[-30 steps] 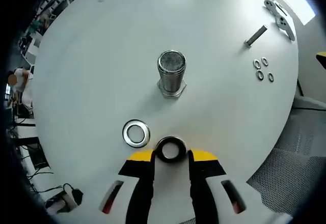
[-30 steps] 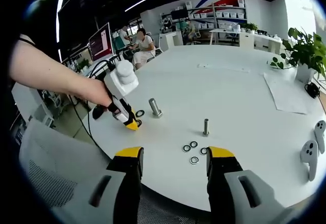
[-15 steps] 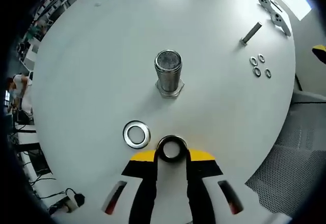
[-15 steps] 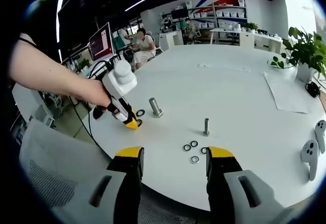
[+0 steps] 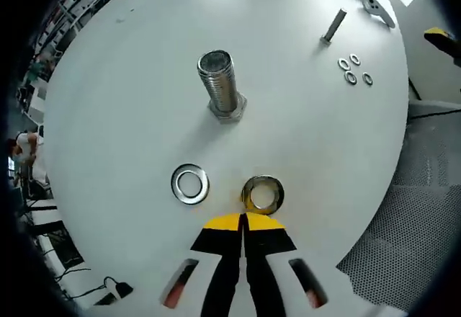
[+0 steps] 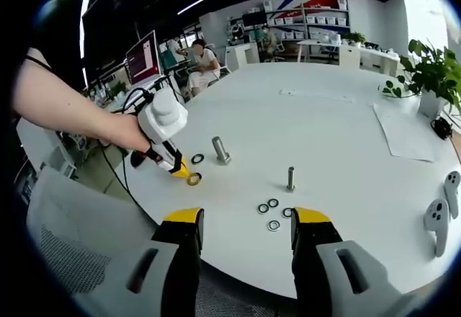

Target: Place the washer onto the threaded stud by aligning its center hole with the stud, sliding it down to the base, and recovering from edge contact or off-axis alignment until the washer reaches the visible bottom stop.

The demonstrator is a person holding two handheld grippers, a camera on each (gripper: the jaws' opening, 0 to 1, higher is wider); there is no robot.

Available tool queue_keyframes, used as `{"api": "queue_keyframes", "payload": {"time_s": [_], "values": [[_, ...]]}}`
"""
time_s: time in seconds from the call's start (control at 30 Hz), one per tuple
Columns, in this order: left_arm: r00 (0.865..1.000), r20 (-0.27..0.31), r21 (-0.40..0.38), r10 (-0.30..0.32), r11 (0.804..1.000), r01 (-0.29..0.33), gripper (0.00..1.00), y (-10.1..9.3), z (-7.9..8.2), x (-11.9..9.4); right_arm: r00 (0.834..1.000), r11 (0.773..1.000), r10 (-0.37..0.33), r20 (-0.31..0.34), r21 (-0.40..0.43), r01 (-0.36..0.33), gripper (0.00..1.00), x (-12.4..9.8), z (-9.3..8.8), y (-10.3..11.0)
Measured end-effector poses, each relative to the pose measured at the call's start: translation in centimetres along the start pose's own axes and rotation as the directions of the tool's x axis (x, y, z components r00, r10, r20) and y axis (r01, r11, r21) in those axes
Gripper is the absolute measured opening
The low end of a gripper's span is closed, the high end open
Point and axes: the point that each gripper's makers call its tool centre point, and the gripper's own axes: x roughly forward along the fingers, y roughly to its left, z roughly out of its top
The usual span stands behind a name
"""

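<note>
The large threaded stud (image 5: 223, 90) stands upright on its hex base on the white round table (image 5: 130, 79). In the left gripper view my left gripper (image 5: 243, 217) has its jaws together, pinching the near rim of a steel washer (image 5: 263, 194) that juts out past the tips. A second washer (image 5: 190, 184) lies flat on the table to the left of it. The right gripper view shows the left gripper (image 6: 178, 169), held by a person's hand, with the washer (image 6: 194, 179) at its tip, short of the stud (image 6: 220, 150). My right gripper (image 6: 245, 223) is open with nothing between its jaws.
A thinner bolt (image 6: 290, 179) stands mid-table with several small washers (image 6: 274, 212) beside it. Two white controllers (image 6: 439, 212) lie at the right edge, near a paper sheet (image 6: 410, 133) and a potted plant (image 6: 432, 79). The table edge runs close below the left gripper.
The left gripper's jaws have gone from open around the washer to shut on its rim. The washer now sticks out ahead of the tips. The right gripper has stayed put.
</note>
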Motion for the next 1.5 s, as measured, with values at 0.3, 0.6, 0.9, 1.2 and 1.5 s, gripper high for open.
{"api": "queue_keyframes", "payload": {"time_s": [0.3,0.6,0.9,1.2,1.5], "values": [[0.999,0.038,-0.044,-0.011,0.999,0.013,0.00,-0.1,0.1,-0.1,1.000,1.000,0.004,-0.011,-0.011,-0.004,0.51,0.1,-0.2,0.2],[0.998,0.068,-0.023,-0.002,1.000,0.004,0.00,-0.3,0.1,-0.1,1.000,1.000,0.011,-0.007,-0.015,-0.011,0.51,0.1,-0.1,0.4],[0.997,0.064,-0.024,0.030,0.999,-0.028,0.00,-0.3,0.1,-0.1,1.000,1.000,0.015,-0.006,-0.018,-0.015,0.51,0.1,0.0,0.4],[0.996,0.085,-0.166,0.034,0.986,-0.020,0.13,0.3,-0.4,-0.4,1.000,0.999,0.017,0.000,-0.035,-0.017,0.51,0.0,0.2,0.7],[0.994,0.111,-0.135,-0.013,0.990,0.028,0.29,-1.7,0.0,-1.4,0.999,0.999,0.032,-0.001,-0.001,-0.032,0.51,0.0,0.1,0.8]]}}
